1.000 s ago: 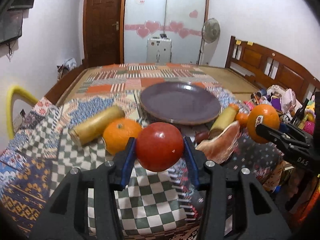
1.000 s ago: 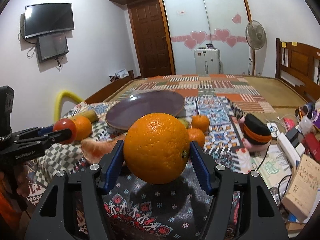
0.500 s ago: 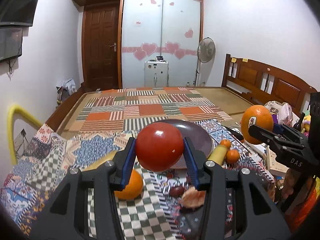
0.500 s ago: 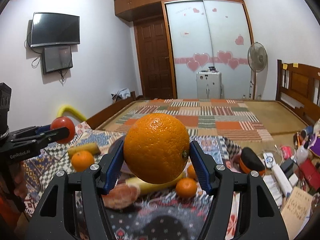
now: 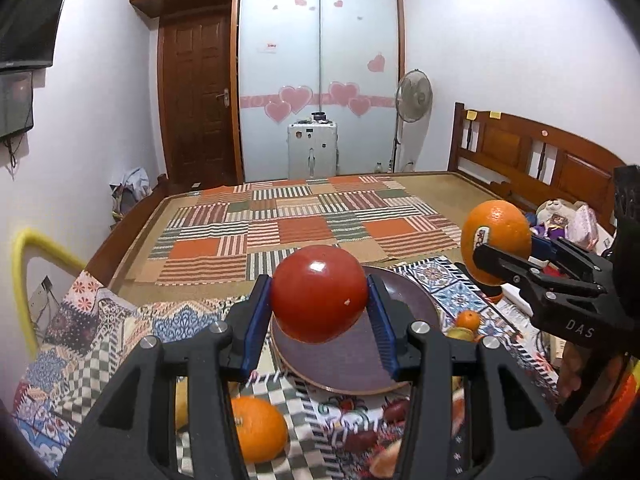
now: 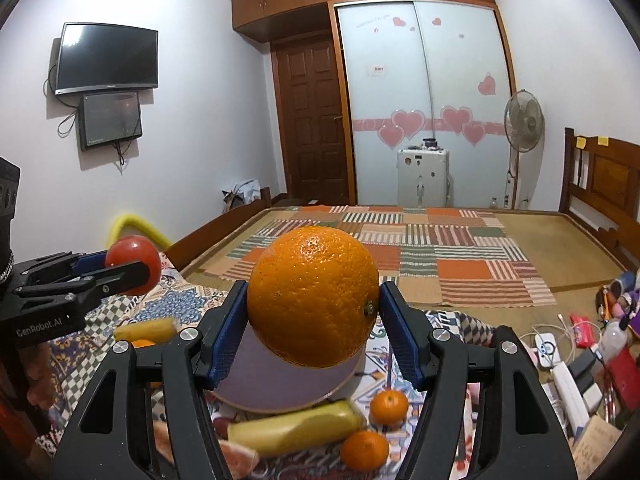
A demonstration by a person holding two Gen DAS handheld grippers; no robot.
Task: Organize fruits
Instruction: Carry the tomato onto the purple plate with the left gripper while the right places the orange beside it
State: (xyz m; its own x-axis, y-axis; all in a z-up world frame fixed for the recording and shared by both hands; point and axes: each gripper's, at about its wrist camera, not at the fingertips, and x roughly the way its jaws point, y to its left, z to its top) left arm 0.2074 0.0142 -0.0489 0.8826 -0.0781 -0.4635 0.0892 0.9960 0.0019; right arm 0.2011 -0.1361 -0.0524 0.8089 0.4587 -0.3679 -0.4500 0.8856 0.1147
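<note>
While the left gripper (image 5: 320, 308) is clamping a red tomato (image 5: 319, 294) between its blue pads (image 5: 256, 316), the fruit is sitting dead centre in the left wrist view, raised above a dark purple plate (image 5: 360, 360) that is lying on the patterned cloth (image 5: 100, 344) below. At seven o'clock from the tomato, a loose orange (image 5: 259, 428) is resting on the checked part of the cloth, partly hidden by the gripper's left finger. At five o'clock, small dark red fruits (image 5: 394, 410) are lying blurred near the plate's near rim. At three o'clock, a small mandarin (image 5: 468, 320) is sitting just beyond the plate's right edge.

Farther toward two o'clock, the right gripper (image 5: 496, 252) is squeezing a large orange (image 5: 496, 240) bearing a sticker, held in the air well apart from the tomato.

Seen from the right wrist view, the left gripper (image 6: 128, 268) is holding the tomato (image 6: 134, 264) at nine o'clock, above a yellow banana (image 6: 146, 330) on the cloth. At the centre, the right gripper (image 6: 314, 316) is pinching the large orange (image 6: 312, 296) firmly between both pads, directly over the purple plate (image 6: 280, 388). At six o'clock, a second banana (image 6: 296, 428) is lying just beside the plate's near rim, with a pink fruit slice (image 6: 240, 460) at seven o'clock. At five o'clock, two mandarins (image 6: 388, 406) are sitting near each other on the cloth, to the right of the banana.
</note>
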